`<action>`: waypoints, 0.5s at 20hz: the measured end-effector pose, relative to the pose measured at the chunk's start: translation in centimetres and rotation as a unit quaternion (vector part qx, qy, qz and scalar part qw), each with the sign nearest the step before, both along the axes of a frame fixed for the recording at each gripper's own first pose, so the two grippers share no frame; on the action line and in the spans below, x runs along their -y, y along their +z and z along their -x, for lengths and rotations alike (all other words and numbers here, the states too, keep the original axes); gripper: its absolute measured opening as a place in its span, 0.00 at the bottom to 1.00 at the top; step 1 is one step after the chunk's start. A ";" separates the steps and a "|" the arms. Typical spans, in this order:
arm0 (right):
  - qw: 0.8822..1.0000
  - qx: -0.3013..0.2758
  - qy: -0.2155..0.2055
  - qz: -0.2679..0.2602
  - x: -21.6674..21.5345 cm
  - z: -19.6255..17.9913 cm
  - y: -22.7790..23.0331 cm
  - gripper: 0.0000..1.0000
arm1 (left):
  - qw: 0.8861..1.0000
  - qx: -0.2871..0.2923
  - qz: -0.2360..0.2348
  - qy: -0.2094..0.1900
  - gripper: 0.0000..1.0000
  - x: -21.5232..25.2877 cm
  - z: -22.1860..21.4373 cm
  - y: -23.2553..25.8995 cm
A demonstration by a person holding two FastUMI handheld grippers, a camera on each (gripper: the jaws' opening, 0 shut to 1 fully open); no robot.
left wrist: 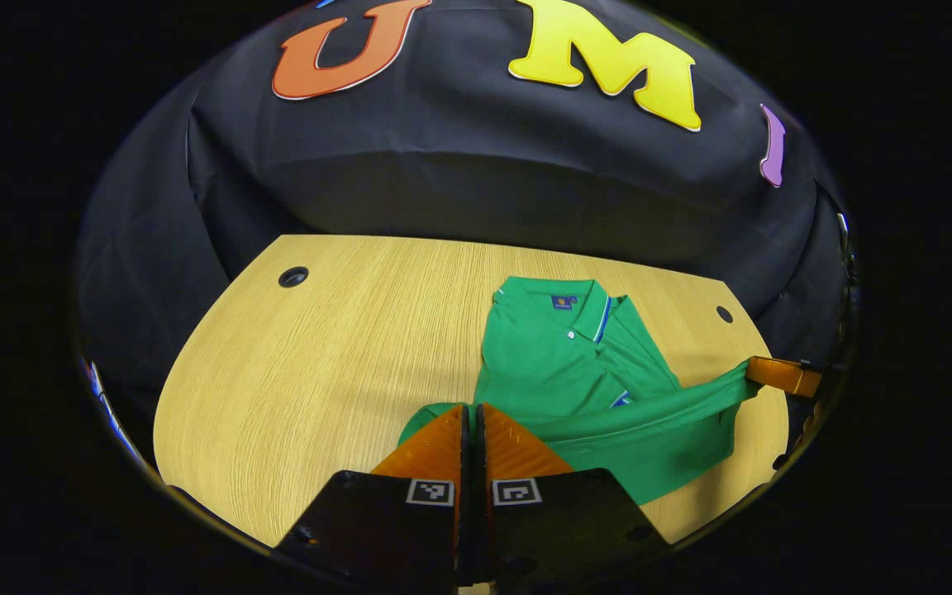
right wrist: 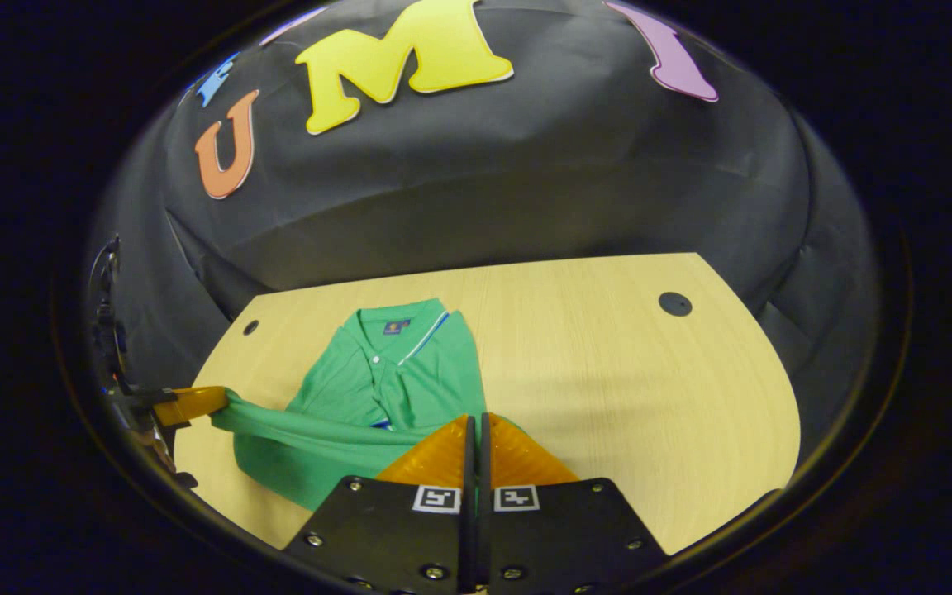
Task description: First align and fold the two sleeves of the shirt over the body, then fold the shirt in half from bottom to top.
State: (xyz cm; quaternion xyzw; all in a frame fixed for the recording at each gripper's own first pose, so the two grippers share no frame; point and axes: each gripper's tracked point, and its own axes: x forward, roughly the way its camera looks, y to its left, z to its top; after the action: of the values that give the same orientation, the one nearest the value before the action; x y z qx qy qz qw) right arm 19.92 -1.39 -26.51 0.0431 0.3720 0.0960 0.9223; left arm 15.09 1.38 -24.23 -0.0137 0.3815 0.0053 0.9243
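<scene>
Shirt: green polo shirt [left wrist: 563, 364] lying on the wooden table [left wrist: 319, 364], collar toward the booth's far wall, placket with a pale button facing up.
Shirt, form: sleeves already folded in over the body; a sleeve cuff with a blue-and-white trim line shows over the chest. Body reads as a narrow panel.
Shirt, bottom hem: lifted off the table and stretched into a taut band between the two grippers; the cloth below the band hangs in a loose fold with shadow under it.
Shirt, position: in the right gripper view the shirt [right wrist: 385, 384] lies toward the table's left half, with bare wood wide to its right.
Left gripper: left gripper [left wrist: 469, 417] has its fingers pressed together with no visible gap, pinching one hem corner; green cloth emerges on both sides of the tips.
Right gripper: right gripper [right wrist: 476, 426] likewise clamped tight on the opposite hem corner. In the left gripper view its finger meets the far end of the taut band.
Fabric: fine matte knit, soft creases, ribbed collar with a blue-white edge stripe, small label inside the neck.
Table: pale straight-grained wood, rounded corners, one round dark cable hole [right wrist: 675, 303] near each far corner.
</scene>
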 end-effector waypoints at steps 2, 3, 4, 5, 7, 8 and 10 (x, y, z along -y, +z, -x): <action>1.000 0.000 0.002 0.003 -0.2 -1.5 -0.3 0.00 | 1.000 -0.001 -0.001 -0.001 0.03 -0.2 -1.8 0.0; 1.000 0.001 0.001 0.004 -0.4 -2.5 -0.3 0.01 | 1.000 0.002 -0.001 -0.001 0.03 -0.4 -2.9 0.1; 1.000 0.002 0.000 0.003 -0.5 -3.6 -0.3 0.00 | 1.000 0.005 -0.002 0.001 0.03 -0.6 -3.8 0.2; 1.000 0.005 -0.002 0.001 -0.7 -4.5 -0.2 0.01 | 1.000 0.007 -0.002 0.001 0.03 -0.7 -4.6 0.1; 1.000 0.010 -0.001 0.000 -1.0 -6.6 -0.2 0.00 | 1.000 0.010 -0.003 0.001 0.03 -0.7 -6.4 -0.1; 1.000 0.011 0.001 0.000 -1.1 -7.6 -0.3 0.00 | 1.000 0.013 -0.006 -0.001 0.03 -0.7 -7.4 -0.2; 1.000 0.015 0.004 0.001 -1.4 -9.6 -0.4 0.00 | 1.000 0.017 -0.008 -0.002 0.03 -0.8 -9.4 -0.5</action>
State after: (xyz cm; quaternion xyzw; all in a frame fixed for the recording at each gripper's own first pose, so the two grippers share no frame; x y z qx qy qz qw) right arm 29.55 0.00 -26.87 0.0389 0.3585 0.0999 0.9274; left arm 24.54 2.14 -24.71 -0.0054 0.3659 0.0062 0.9306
